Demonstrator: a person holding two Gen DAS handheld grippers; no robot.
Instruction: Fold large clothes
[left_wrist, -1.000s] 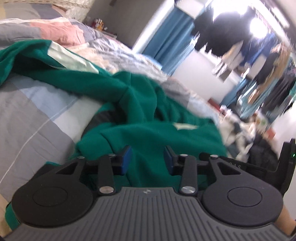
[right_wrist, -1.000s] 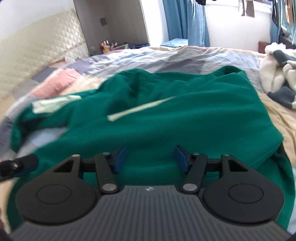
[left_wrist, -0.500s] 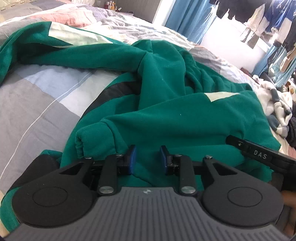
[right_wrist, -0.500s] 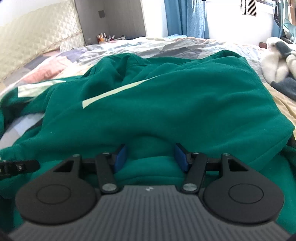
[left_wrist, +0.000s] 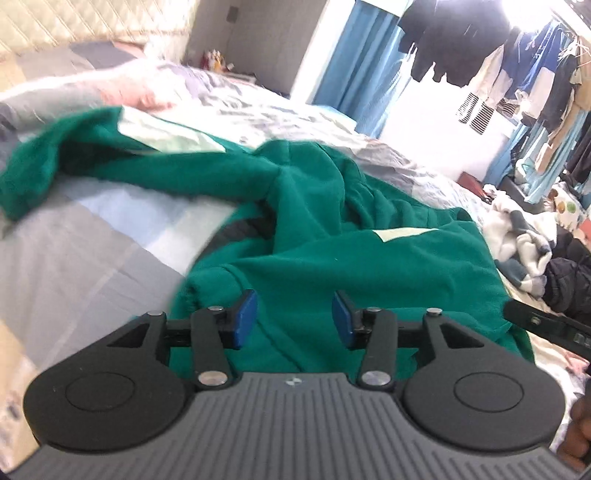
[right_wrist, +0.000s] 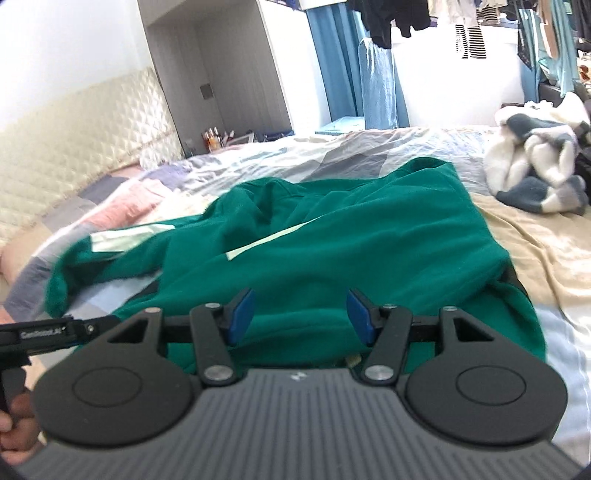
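Note:
A large green sweatshirt (left_wrist: 332, 266) with pale stripes lies crumpled on the bed, one sleeve (left_wrist: 110, 166) stretched out to the left. My left gripper (left_wrist: 293, 319) hovers over its near hem. Its jaws are opening, and the blue pads (left_wrist: 243, 317) stand apart with cloth under them, not pinched. In the right wrist view the sweatshirt (right_wrist: 351, 251) fills the middle. My right gripper (right_wrist: 300, 316) is open above the hem, its pads clear of the fabric. The left gripper's body (right_wrist: 48, 332) shows at the left edge there, held by a hand.
The patchwork bed cover (left_wrist: 74, 266) lies under the sweatshirt. A white and grey fleece garment (right_wrist: 535, 173) is heaped at the bed's right side, with a dark jacket (left_wrist: 569, 280) beside it. Blue curtains (right_wrist: 340, 62) and hanging clothes (left_wrist: 517, 74) fill the back. A quilted headboard (right_wrist: 74, 147) is on the left.
Both grippers have drawn back from the sweatshirt and tilted up, so more of the room shows. The left jaws narrowed, then spread wider. The right jaws kept the same gap.

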